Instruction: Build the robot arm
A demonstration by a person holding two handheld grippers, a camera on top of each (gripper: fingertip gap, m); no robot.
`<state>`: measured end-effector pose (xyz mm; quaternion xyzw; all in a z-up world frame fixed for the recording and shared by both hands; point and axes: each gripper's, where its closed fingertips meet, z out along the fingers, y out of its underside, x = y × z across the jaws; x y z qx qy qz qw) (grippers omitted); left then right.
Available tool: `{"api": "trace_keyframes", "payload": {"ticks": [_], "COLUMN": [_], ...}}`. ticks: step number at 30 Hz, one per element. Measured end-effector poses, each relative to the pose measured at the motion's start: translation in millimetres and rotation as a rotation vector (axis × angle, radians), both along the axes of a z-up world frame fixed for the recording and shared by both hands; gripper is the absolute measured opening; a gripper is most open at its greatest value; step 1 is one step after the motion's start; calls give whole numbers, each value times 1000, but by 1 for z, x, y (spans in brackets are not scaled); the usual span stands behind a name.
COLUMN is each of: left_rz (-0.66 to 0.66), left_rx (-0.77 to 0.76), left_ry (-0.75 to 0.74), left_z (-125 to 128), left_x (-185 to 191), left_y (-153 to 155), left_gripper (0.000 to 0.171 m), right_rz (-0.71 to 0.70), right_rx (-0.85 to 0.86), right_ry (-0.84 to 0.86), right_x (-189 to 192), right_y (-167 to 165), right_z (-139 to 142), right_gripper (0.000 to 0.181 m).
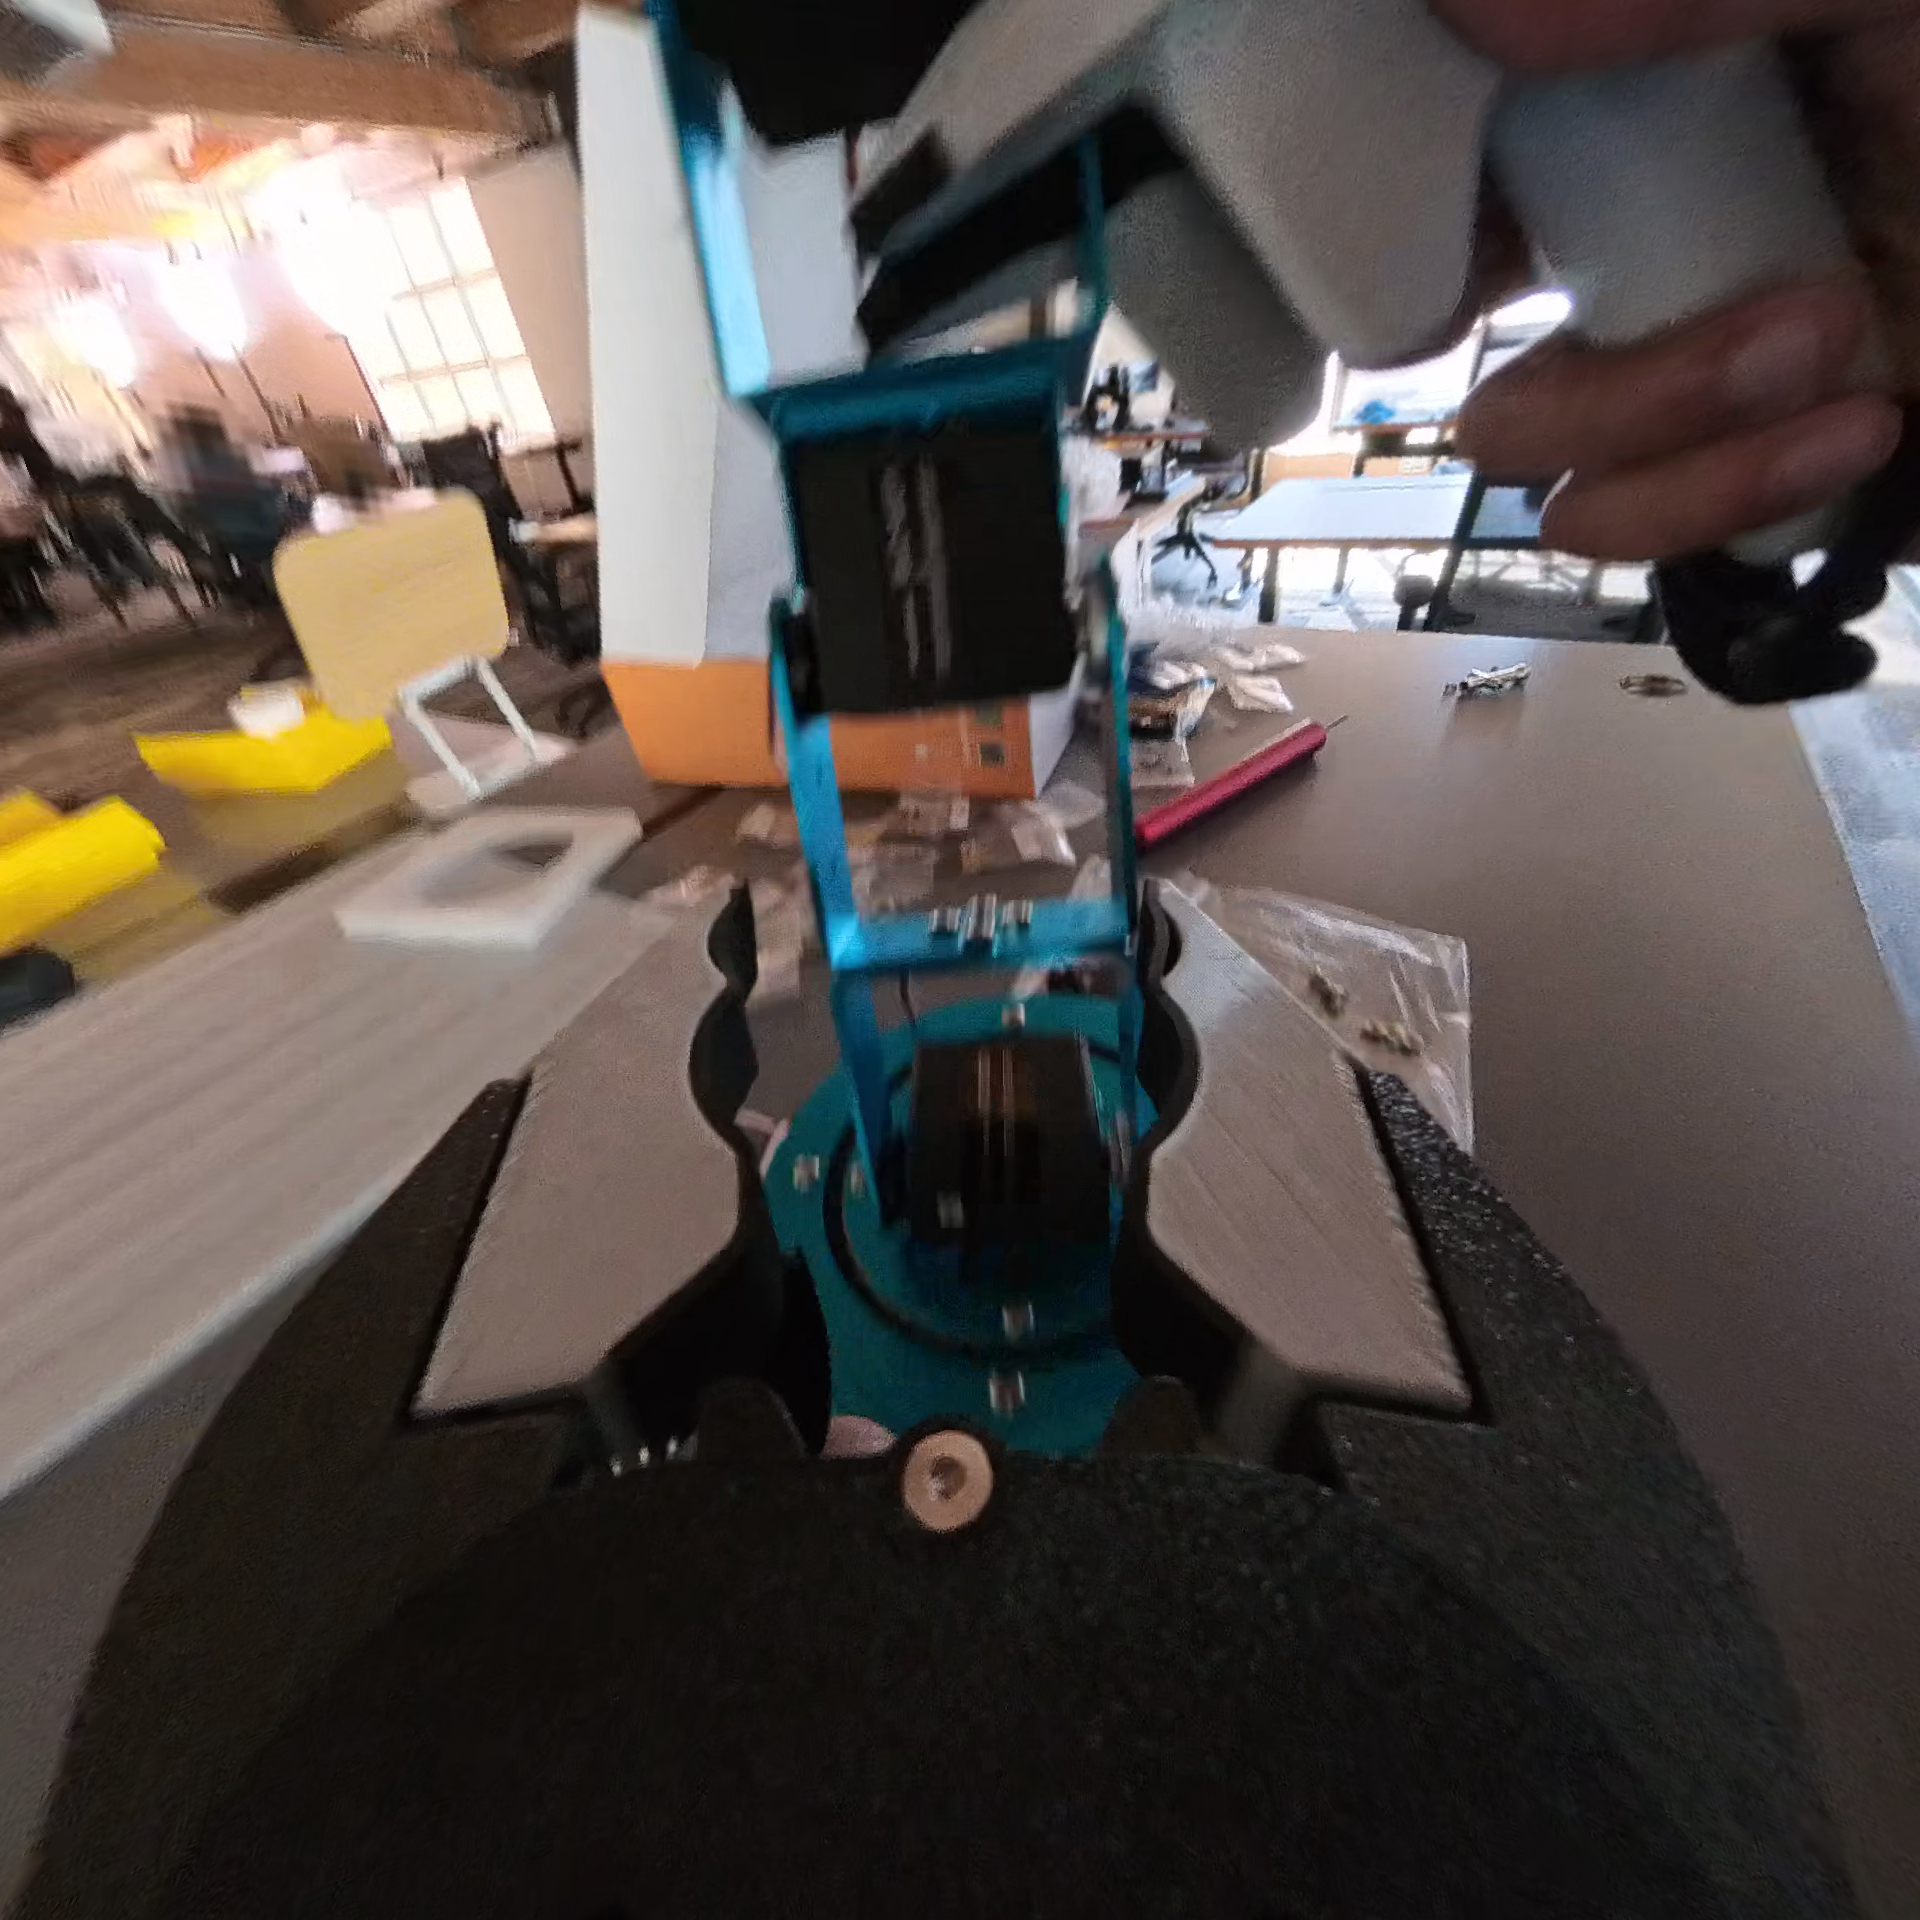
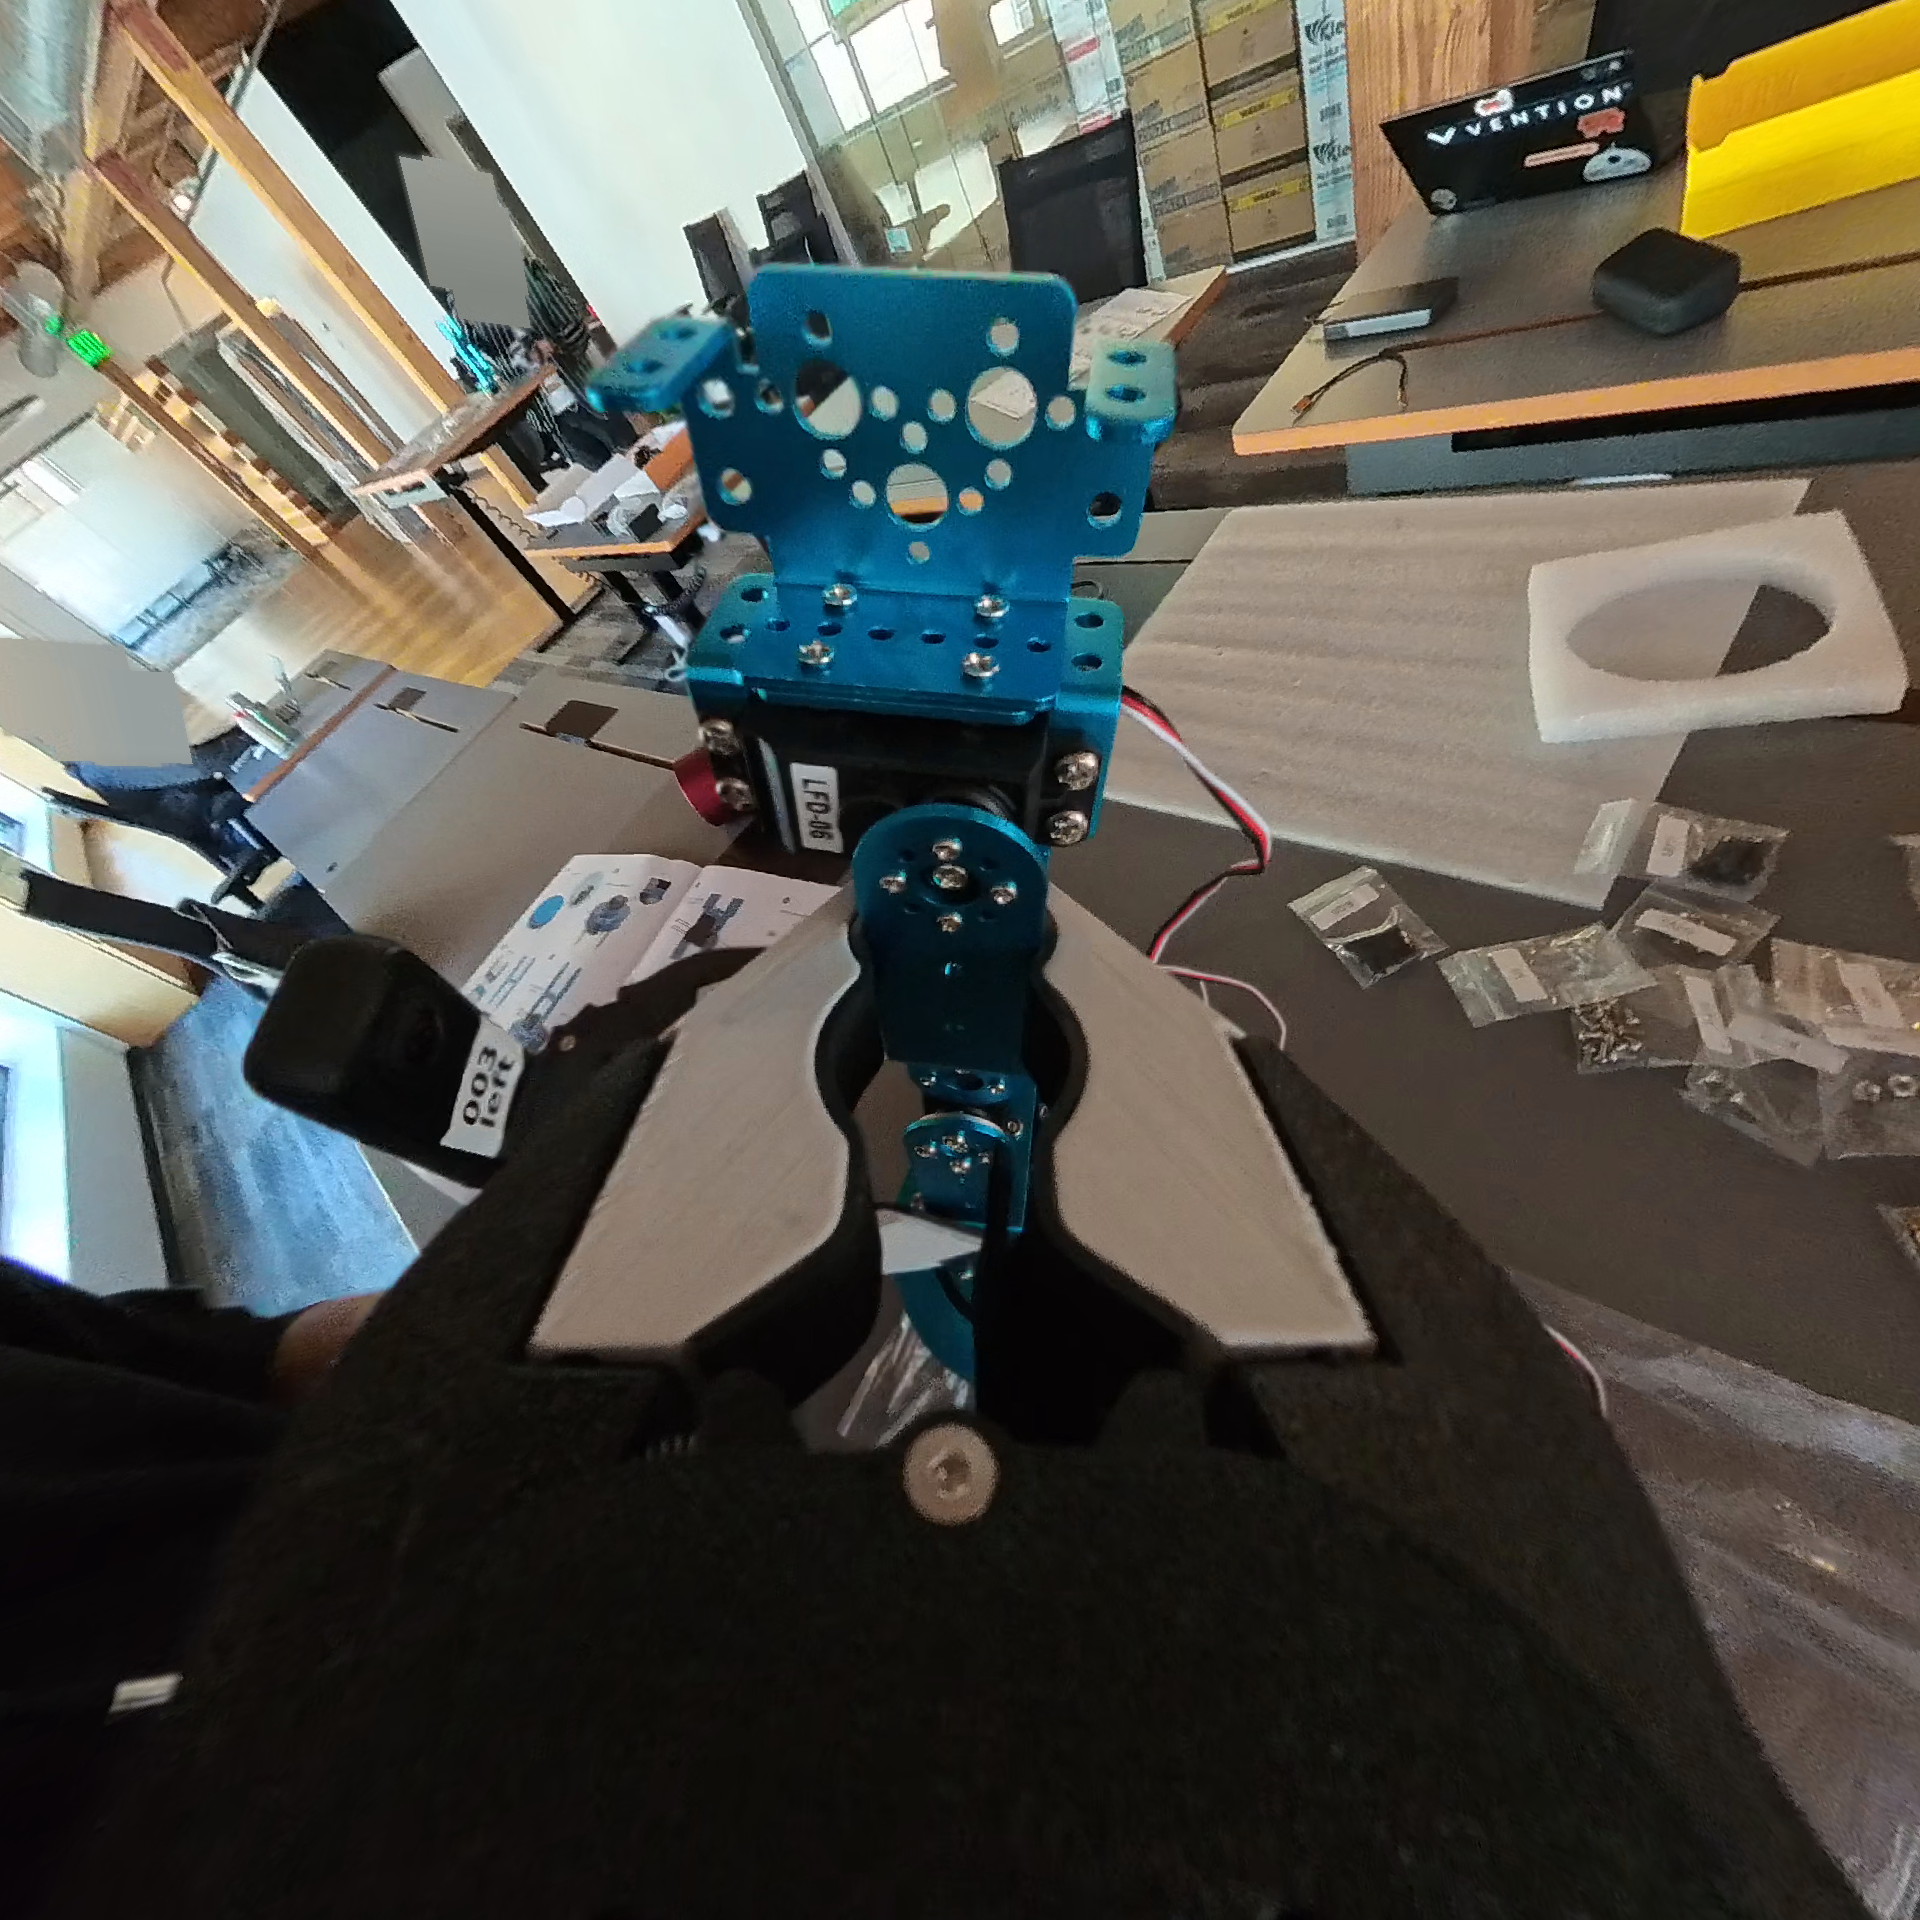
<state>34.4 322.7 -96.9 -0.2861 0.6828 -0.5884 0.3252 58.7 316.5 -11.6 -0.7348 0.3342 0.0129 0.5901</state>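
Observation:
A small robot arm of blue metal brackets and black servos (image 1: 925, 582) stands on a dark table (image 1: 1507, 935). My left gripper (image 1: 945, 997) is shut around its round blue base (image 1: 883, 1340), one finger on each side. My right gripper (image 2: 951, 935) is shut on a blue link (image 2: 951, 997) below the upper servo (image 2: 894, 774). A perforated blue bracket (image 2: 904, 436) tops the arm. The right gripper's grey fingers (image 1: 1195, 260) and a hand (image 1: 1683, 436) show at the top of the left wrist view. The left gripper's black camera (image 2: 384, 1049) shows in the right wrist view.
An orange and white box (image 1: 707, 727), a red screwdriver (image 1: 1226, 779) and bags of screws (image 1: 1351, 987) lie behind the arm. A white foam frame (image 2: 1714, 623), several hardware bags (image 2: 1662, 987), a booklet (image 2: 623, 925) and servo wires (image 2: 1216, 831) lie around. Yellow bins (image 1: 260, 758) sit left. One gripper's finger ends stand about 9 centimetres off the other's.

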Motion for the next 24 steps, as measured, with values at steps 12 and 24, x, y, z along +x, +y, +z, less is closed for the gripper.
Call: {"api": "trace_keyframes", "payload": {"ticks": [12, 24], "left_rz": [-43, -46], "left_rx": [135, 175], "left_ry": [277, 273], "left_z": [-79, -82], "left_x": [-29, -21], "left_y": [4, -3], "left_gripper": [95, 95], "right_rz": [15, 63], "right_rx": [-93, -232], "right_ry": [-101, -313], "right_x": [3, -21], "right_y": [0, 16], "right_z": [-1, 7], "right_gripper": [21, 20]}}
